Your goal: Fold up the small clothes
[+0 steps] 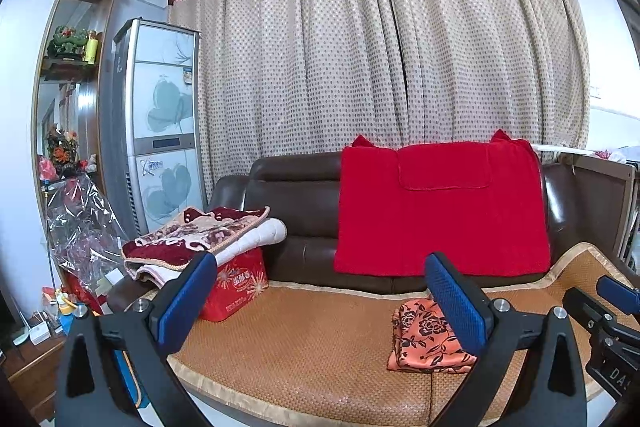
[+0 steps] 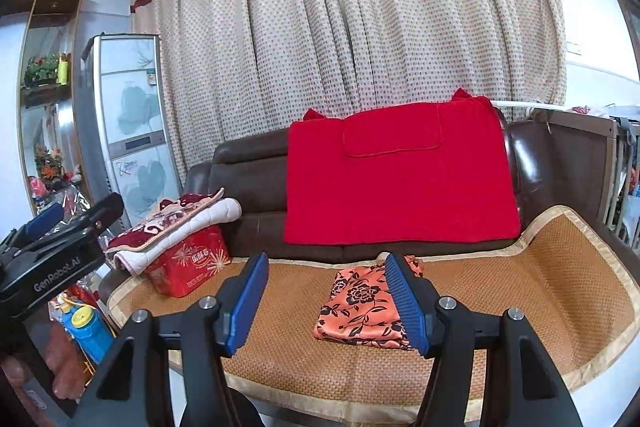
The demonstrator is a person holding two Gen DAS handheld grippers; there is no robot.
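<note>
Both jaws stand wide, gripping nothing: left gripper (image 1: 324, 301) and right gripper (image 2: 328, 301) hover above the woven mat (image 2: 540, 267), where the orange floral cloth (image 2: 360, 307) lies folded, below the red blanket (image 2: 400, 187).

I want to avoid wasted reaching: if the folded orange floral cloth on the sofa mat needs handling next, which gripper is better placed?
Probably the right gripper. It is open, and the orange floral cloth lies almost straight ahead by its right finger. From the open left gripper, the cloth sits off to the right.
</note>
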